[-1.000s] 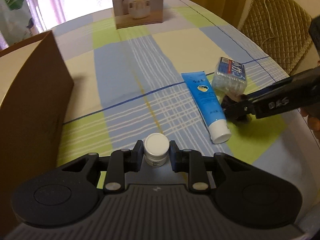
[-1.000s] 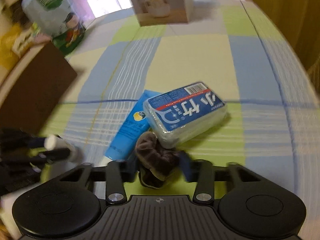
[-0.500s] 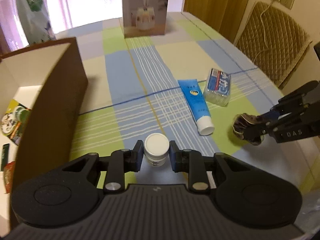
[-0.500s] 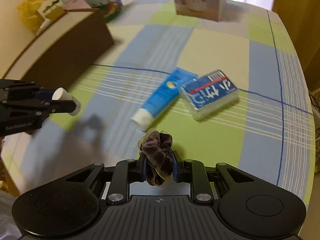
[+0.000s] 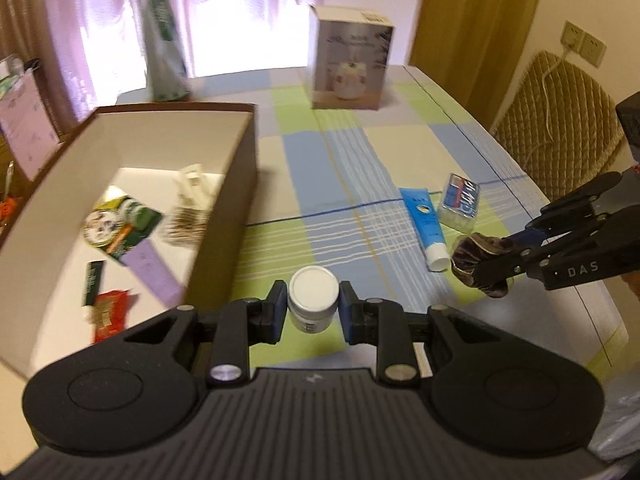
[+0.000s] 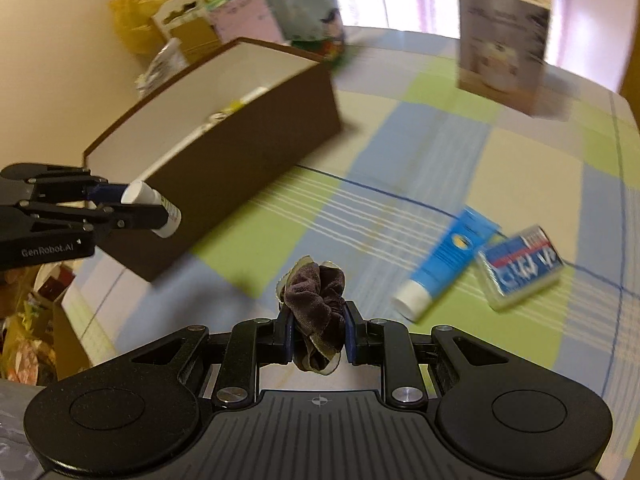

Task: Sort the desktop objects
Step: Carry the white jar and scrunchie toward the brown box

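My left gripper (image 5: 313,307) is shut on a small white-capped jar (image 5: 313,298), held in the air just right of the brown cardboard box (image 5: 244,184). From the right wrist view the same jar (image 6: 154,208) hangs in front of the box's (image 6: 256,148) dark side wall. A brown velvet scrunchie (image 6: 316,308) is clamped in my right gripper (image 6: 318,332), lifted above the table; the scrunchie (image 5: 478,264) also shows at the right of the left wrist view. A blue tube (image 5: 425,222) and a clear pack with a blue label (image 5: 459,199) lie on the checked tablecloth.
The box holds packets, a purple card and a white item (image 5: 192,184). A printed carton (image 5: 350,60) and a green bag (image 5: 164,44) stand at the table's far end. A quilted chair (image 5: 560,120) is beyond the right edge. Clutter (image 6: 24,320) lies left of the table.
Both grippers rose and swung left toward the box, whose inside now shows. The scrunchie left the table in the right gripper. The jar stayed gripped in the left.
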